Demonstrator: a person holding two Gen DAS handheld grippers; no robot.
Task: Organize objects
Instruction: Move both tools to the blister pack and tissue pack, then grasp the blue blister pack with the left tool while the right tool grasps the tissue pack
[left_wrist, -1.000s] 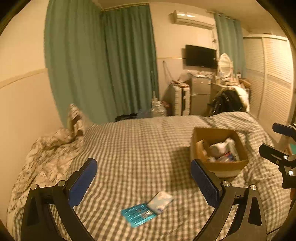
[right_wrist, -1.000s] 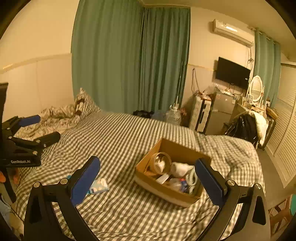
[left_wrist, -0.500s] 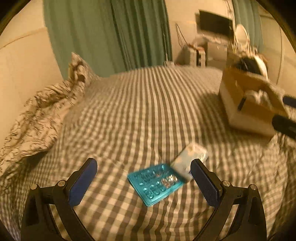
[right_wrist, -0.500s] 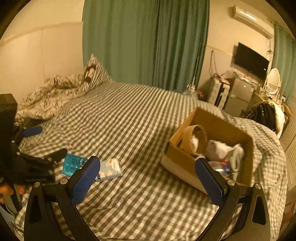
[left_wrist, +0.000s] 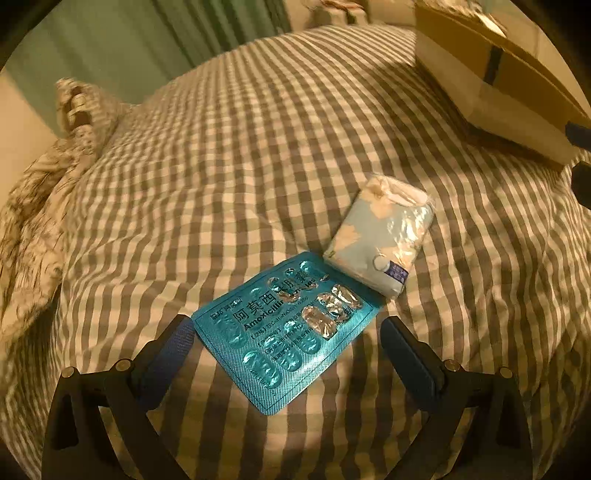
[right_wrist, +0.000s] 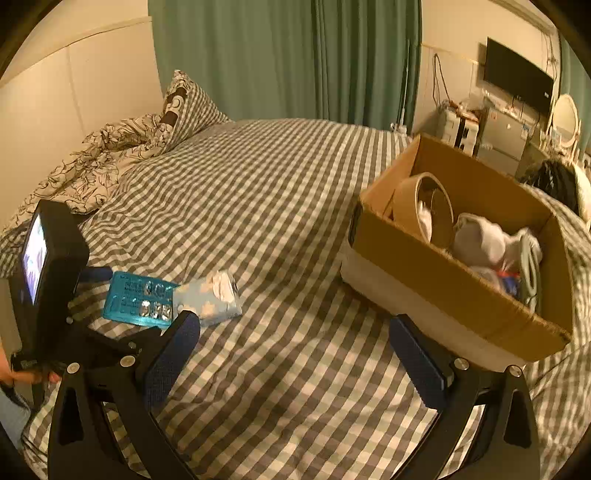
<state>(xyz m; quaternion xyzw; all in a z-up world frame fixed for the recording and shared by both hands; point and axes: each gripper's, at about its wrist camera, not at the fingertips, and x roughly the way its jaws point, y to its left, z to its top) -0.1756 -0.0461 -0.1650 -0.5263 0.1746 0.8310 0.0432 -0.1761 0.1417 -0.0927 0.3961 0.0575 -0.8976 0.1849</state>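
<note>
A teal blister pack of pills lies flat on the checked bedspread, with a pale blue tissue packet touching its far corner. My left gripper is open and low over the bed, its fingers on either side of the blister pack. In the right wrist view the blister pack and tissue packet lie at the left. My right gripper is open and empty above the bedspread, near the cardboard box.
The cardboard box holds a tape roll, white cloth items and other small things; it also shows in the left wrist view. A crumpled floral duvet and pillow lie at the bed's head. Green curtains and furniture stand beyond.
My left gripper has dropped down and forward onto the blister pack, which now sits between its open fingers. My right gripper has moved lower and closer to the box.
</note>
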